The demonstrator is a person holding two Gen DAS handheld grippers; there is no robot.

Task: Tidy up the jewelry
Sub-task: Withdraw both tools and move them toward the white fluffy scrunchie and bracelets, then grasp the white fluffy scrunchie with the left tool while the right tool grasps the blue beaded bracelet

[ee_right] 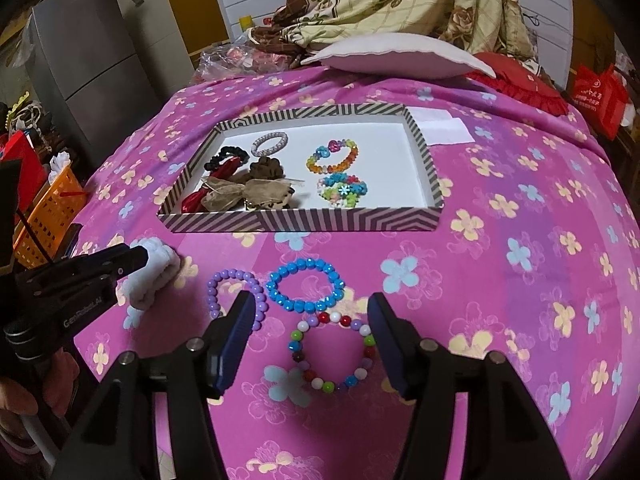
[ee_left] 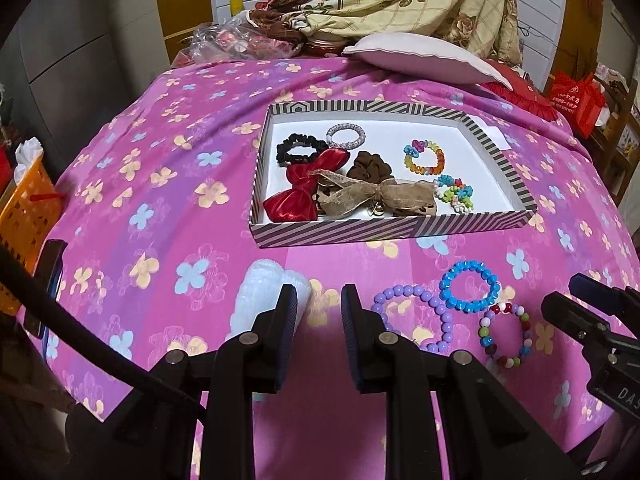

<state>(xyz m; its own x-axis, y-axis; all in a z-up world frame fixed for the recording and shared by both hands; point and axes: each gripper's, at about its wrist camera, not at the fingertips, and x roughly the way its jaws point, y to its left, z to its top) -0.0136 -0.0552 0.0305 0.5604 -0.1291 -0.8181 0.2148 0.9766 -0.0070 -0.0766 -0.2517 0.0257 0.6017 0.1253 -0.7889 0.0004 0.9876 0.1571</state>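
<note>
The job looks a little past halfway. The striped box (ee_right: 304, 222) on the pink flowered cloth (ee_right: 520, 280) already holds hair ties and bows on its left side: a black scrunchie (ee_left: 298, 148), a silver hair ring (ee_left: 346, 136), a brown scrunchie (ee_left: 370, 164), a red bow (ee_left: 304, 192) and a tan ribbon bow (ee_left: 380, 196). On its right side lie 2 flower-bead bracelets (ee_right: 333, 157).

4 pieces lie outside the box, on the cloth near its front wall: a purple bead bracelet (ee_right: 236, 296), a blue bead bracelet (ee_right: 307, 285) touching it, a mixed-colour bead bracelet (ee_right: 334, 354) just in front of the blue one, and a white fluffy scrunchie (ee_right: 154, 280) off to the left.

The right gripper (ee_right: 312, 342) stands with its jaws wide, one either side of the mixed-colour bracelet, not pressing on it; this is probably the next piece to go in. The left gripper (ee_left: 319, 320) is part open and empty, its left finger overlapping the white scrunchie in view, the purple bracelet just beside its right finger.
</note>
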